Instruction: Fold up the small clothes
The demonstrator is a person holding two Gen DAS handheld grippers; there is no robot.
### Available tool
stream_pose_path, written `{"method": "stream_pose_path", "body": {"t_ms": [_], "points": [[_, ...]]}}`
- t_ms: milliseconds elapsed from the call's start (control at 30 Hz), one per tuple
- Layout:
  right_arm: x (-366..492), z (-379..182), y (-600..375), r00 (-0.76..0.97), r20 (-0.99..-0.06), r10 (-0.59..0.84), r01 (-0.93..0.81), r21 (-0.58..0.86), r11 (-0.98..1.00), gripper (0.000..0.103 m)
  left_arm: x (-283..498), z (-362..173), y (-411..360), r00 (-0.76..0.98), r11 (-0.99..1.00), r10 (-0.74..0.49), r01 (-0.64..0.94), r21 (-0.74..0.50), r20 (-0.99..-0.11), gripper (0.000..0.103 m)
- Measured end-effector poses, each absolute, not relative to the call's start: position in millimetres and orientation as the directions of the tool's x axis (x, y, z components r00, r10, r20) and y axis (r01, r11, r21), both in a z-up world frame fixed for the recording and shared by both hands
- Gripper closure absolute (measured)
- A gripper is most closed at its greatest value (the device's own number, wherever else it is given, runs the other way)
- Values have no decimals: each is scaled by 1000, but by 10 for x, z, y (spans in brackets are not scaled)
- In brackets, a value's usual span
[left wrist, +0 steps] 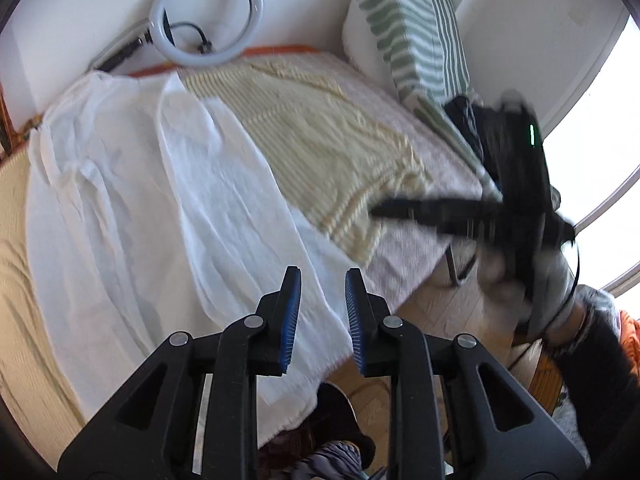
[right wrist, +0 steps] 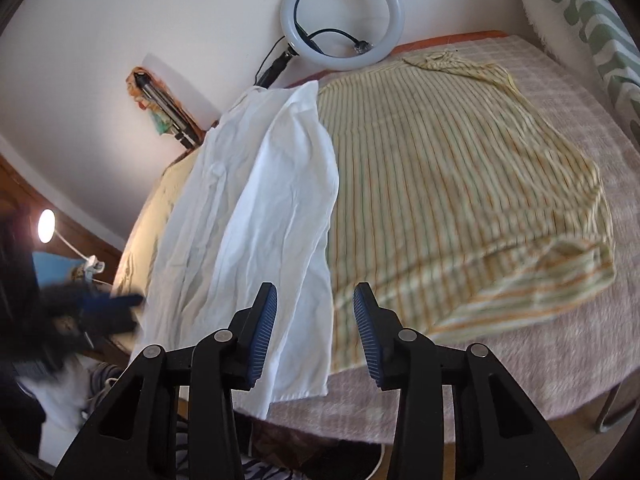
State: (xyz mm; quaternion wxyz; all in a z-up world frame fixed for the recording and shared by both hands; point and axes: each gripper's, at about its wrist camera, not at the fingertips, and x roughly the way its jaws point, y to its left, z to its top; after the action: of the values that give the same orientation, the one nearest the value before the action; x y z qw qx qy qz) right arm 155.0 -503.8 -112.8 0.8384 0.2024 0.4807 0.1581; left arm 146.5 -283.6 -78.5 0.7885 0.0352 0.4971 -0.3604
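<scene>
A white garment (left wrist: 160, 208) lies spread lengthwise on the table, also in the right wrist view (right wrist: 260, 208). Beside it lies a yellow striped shirt (right wrist: 448, 184), which also shows in the left wrist view (left wrist: 320, 132); the white garment overlaps its left edge. My left gripper (left wrist: 322, 280) is open and empty, above the white garment's near end. My right gripper (right wrist: 316, 296) is open and empty, above the near edge where the two garments meet. The right gripper shows blurred in the left wrist view (left wrist: 500, 212), and the left one blurred in the right wrist view (right wrist: 100, 308).
A pinkish cloth covers the table (right wrist: 520, 360). A ring light (right wrist: 342, 16) leans on the wall at the table's back edge. A green striped cushion (left wrist: 416, 36) stands at the back right. A lit lamp (right wrist: 46, 226) is at the left. Wooden floor (left wrist: 424, 312) lies below the table edge.
</scene>
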Motion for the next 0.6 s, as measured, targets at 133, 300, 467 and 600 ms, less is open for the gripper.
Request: {"method": "stream_pose_path", "body": {"t_ms": [133, 300, 467, 600], "points": [[1847, -1118, -5097, 497, -733, 465, -79, 496, 865, 56, 1198, -1203, -2978, 190, 724, -535, 606, -330, -823, 81], [2343, -1226, -4951, 483, -732, 480, -97, 500, 860, 50, 970, -1487, -3137, 213, 732, -513, 615, -294, -831, 63], [2740, -1363, -4758, 474, -762, 441, -104, 448, 888, 50, 805, -1668, -3223, 253, 719, -483, 661, -215, -838, 63], [3025, -1485, -4666, 460, -789, 408, -115, 403, 908, 56, 692, -1764, -3275, 292, 690, -449, 713, -120, -845, 63]]}}
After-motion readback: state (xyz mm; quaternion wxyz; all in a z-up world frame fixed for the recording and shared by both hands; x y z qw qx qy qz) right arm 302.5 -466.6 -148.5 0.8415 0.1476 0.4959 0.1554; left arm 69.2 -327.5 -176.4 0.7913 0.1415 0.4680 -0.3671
